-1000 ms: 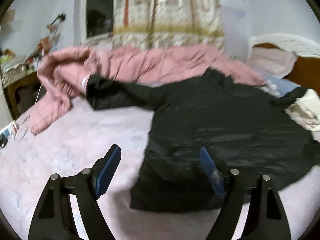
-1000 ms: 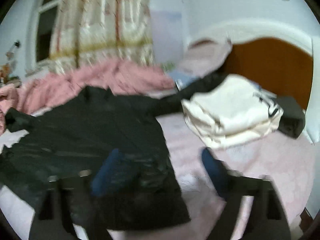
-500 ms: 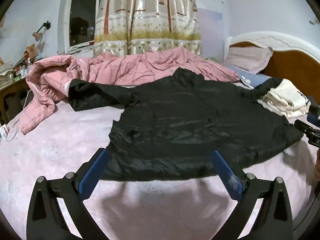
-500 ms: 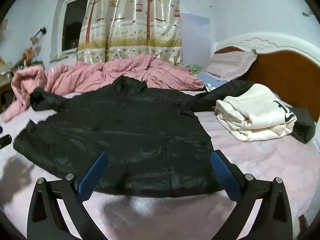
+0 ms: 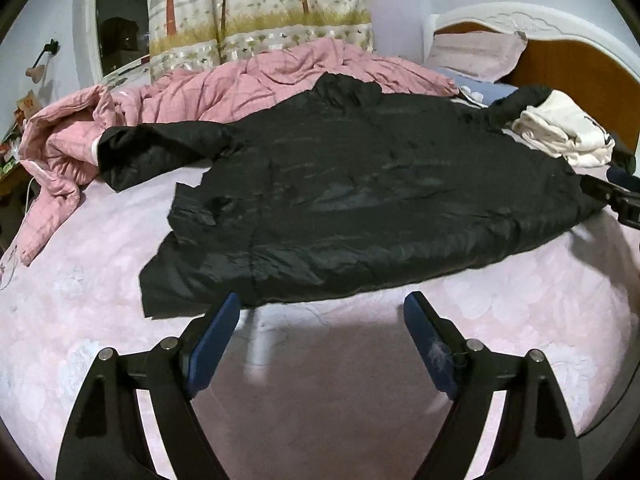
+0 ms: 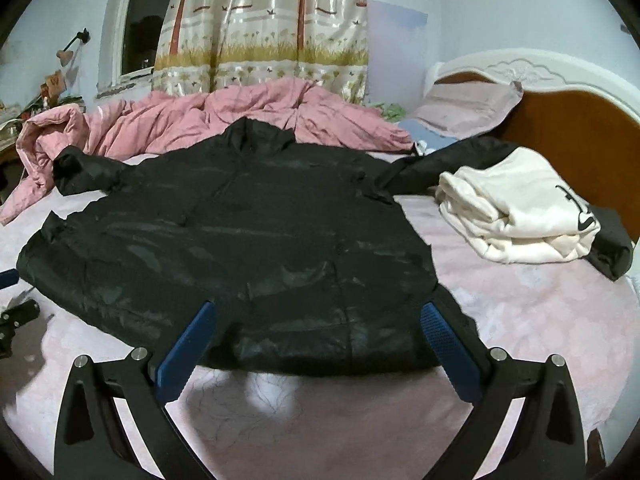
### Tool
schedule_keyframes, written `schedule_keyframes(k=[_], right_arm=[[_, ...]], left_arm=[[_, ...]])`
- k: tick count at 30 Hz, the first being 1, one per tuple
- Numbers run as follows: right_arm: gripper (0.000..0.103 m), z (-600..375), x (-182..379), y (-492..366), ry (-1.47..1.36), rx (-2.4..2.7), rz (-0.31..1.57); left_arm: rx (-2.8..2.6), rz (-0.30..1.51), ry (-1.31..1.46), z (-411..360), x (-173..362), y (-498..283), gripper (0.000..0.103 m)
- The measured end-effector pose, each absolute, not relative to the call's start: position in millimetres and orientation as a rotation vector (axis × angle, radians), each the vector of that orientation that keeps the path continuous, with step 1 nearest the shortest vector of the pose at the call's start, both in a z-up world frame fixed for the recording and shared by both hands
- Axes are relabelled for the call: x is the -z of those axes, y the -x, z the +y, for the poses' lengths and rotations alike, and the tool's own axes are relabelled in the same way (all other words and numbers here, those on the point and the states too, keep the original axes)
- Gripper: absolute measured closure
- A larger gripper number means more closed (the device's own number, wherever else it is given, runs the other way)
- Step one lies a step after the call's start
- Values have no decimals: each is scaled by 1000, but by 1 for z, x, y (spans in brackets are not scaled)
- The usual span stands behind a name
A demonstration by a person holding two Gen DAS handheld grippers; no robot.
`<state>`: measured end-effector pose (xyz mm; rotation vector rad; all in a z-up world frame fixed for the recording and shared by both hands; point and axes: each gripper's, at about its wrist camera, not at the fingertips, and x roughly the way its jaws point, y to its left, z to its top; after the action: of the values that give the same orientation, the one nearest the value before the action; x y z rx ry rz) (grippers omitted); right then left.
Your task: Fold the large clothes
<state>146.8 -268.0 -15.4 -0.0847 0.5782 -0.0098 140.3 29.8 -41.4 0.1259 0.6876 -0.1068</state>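
A large black jacket (image 5: 360, 200) lies spread flat on the pink bed sheet (image 5: 80, 312), collar toward the far side and sleeves out to both sides. My left gripper (image 5: 320, 312) sits just short of the near hem, its jaws closing with only sheet between them. The left fingertip (image 5: 230, 306) is at the hem's edge. My right gripper (image 6: 318, 312) stands open wide, with the jacket (image 6: 248, 240) hem lying between its fingers, unpressed. The right gripper (image 5: 612, 196) also shows at the jacket's right edge in the left wrist view.
A crumpled pink quilt (image 5: 240, 80) lies along the far side of the bed. Folded white clothes (image 6: 516, 208) and a dark item (image 6: 612, 248) rest near the wooden headboard (image 6: 580, 136), with a pillow (image 6: 468, 104). A curtain (image 6: 264, 28) and a window (image 6: 146, 24) are behind.
Both grippers drew back from over the jacket to its near hem. The left jaws widened, then narrowed again. The jacket now lies spread flatter.
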Motion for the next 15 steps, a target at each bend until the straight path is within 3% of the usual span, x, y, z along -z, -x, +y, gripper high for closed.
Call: schedule_keyframes(k=[5,7,12,15], right_arm=[[0,-266,17,-147,119,33,596],[0,-262,18,-146,168,100,591],[0,-243,20,-141,274,-12,601],[0,-224,27,-137,353,-168,627]], left_arm=[[83,629,-215,20,34,-135,17],[83,621,-243,18,30,-136,9],[213,701,-320,15,28,-150,10],[258,620,-371,10,14,-141,11]])
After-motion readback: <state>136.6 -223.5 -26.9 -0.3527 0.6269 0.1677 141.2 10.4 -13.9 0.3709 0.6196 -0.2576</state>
